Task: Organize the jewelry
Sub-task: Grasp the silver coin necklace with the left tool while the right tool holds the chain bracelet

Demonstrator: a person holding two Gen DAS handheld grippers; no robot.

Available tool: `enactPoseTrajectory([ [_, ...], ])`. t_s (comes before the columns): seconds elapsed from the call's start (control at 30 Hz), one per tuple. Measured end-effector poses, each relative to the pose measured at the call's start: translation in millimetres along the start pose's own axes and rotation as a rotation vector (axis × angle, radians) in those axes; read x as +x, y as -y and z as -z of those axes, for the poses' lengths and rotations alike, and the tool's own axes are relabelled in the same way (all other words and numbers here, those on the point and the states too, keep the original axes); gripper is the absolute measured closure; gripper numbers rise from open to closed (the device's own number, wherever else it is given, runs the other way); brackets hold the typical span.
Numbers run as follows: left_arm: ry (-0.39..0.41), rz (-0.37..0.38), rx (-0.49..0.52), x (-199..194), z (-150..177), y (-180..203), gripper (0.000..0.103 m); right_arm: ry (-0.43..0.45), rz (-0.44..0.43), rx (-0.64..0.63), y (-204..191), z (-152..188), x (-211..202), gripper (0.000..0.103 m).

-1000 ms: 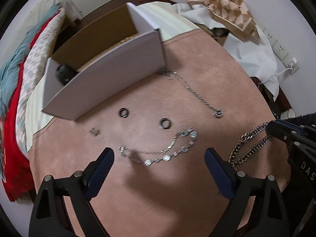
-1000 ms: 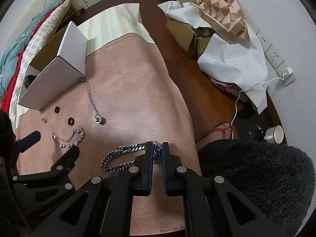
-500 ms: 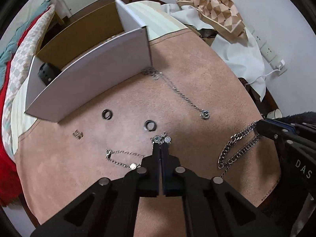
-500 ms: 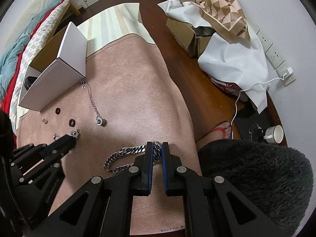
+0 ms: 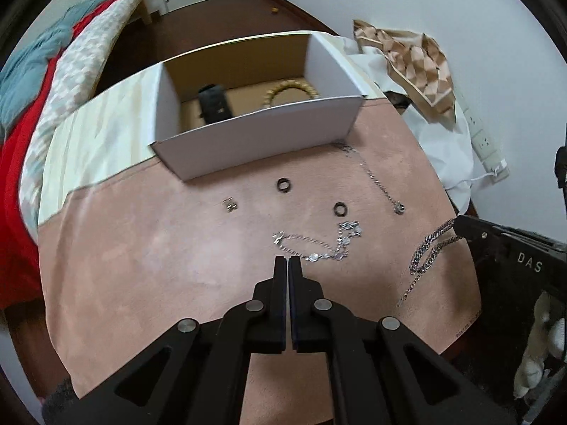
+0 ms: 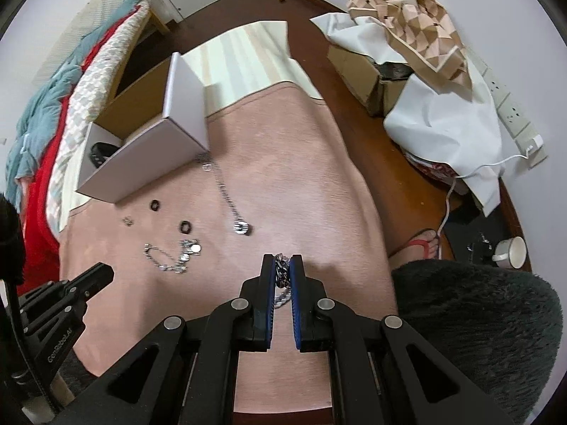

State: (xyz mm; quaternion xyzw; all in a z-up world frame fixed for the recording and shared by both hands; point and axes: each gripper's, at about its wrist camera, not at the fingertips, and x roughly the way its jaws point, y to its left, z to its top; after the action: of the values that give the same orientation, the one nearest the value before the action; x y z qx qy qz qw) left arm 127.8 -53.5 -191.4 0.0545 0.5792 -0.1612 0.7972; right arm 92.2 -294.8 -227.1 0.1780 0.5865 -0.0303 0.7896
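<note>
Gripping the heavy curb chain (image 6: 282,273) between its blue pads, the right gripper (image 6: 282,260) hangs over the near right part of the pink mat (image 5: 149,248) — the chain's loose end trails down to the mat. The left gripper (image 5: 286,261) has its jaws pressed together with nothing between them; the charm bracelet (image 5: 319,244) lies just beyond its tips. Farther on sit two dark rings (image 5: 284,184) (image 5: 341,208), a small earring (image 5: 229,205) and a pendant necklace (image 5: 381,186), then the white box (image 5: 255,141) at the mat's far edge.
</note>
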Motion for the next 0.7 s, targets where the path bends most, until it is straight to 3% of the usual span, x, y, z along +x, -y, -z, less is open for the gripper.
enactPoseTrajectory([
  [0.17,-0.046,0.094,-0.085,14,-6,-3,0.098,-0.007,-0.003,-0.014,-6,3,6,0.095],
  [0.23,-0.062,0.089,-0.073,26,-11,8,0.093,-0.014,-0.001,-0.01,-4,4,8,0.095],
  [0.3,-0.078,0.065,-0.019,36,-15,21,0.055,-0.019,0.003,0.0,1,5,10,0.095],
  [0.37,-0.074,0.05,0.039,46,-18,37,0.044,-0.023,0.008,0.01,6,5,11,0.095],
  [0.57,-0.088,-0.053,0.203,68,-18,68,0.042,-0.02,0.017,0.051,24,2,10,0.095],
  [0.63,-0.053,-0.038,0.236,68,-17,74,0.045,-0.022,0.019,0.061,28,0,12,0.095],
  [0.67,-0.054,-0.025,0.24,68,-18,73,0.05,-0.025,0.02,0.063,29,0,13,0.095],
  [0.7,-0.045,-0.017,0.244,67,-19,73,0.063,-0.027,0.02,0.065,29,0,14,0.095],
])
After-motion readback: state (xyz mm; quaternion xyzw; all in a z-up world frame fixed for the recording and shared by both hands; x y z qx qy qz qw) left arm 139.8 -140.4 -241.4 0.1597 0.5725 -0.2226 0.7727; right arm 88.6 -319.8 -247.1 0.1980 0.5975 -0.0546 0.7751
